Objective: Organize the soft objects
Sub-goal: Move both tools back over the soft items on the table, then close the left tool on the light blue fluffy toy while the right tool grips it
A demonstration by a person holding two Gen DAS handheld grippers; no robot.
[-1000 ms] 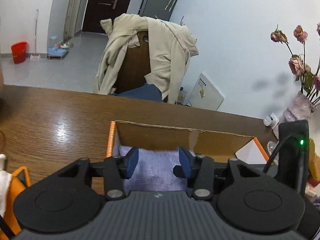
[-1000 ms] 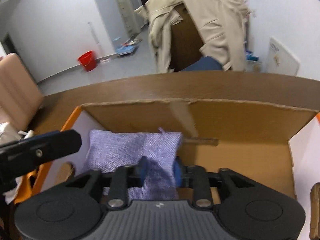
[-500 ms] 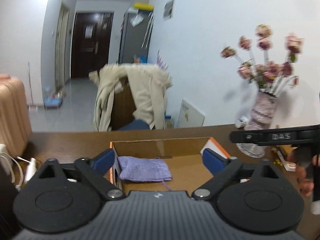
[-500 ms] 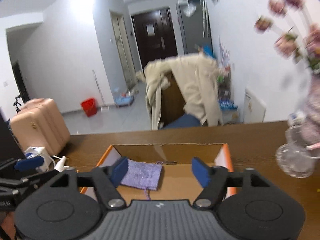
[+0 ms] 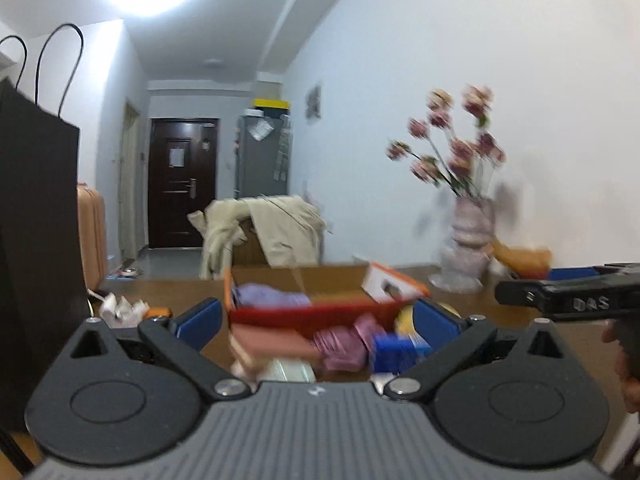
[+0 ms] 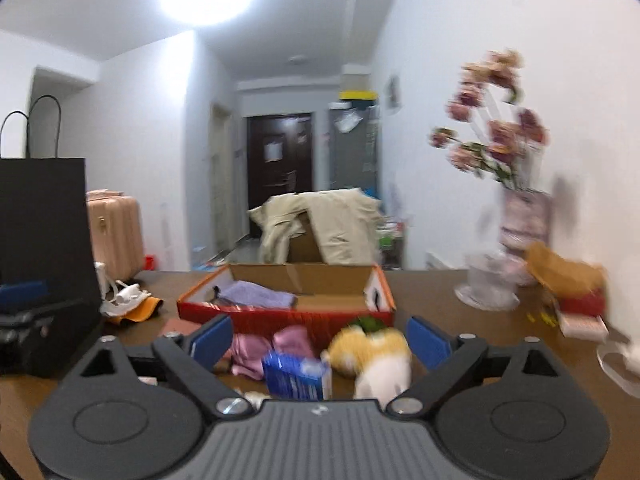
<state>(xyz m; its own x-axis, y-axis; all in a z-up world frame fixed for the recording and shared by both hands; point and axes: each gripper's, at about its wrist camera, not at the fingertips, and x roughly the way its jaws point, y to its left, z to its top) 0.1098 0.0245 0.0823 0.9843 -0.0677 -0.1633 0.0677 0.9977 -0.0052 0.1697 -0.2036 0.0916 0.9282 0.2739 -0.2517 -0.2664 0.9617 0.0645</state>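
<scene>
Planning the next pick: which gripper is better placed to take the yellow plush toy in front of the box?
Right, probably. The yellow plush toy lies between the open right gripper's fingers; in the left gripper's view it only peeks beside one finger.

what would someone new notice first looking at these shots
Likely the red-and-orange cardboard box mid-table, a lilac cloth pouch lying inside. In front of it sits a jumble: a yellow-and-white plush toy, pink fabric and a blue packet, framed by the right tongs, open.

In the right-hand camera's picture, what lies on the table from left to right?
Black bag → white and orange bundle → red box → glass vase → orange packet.
</scene>
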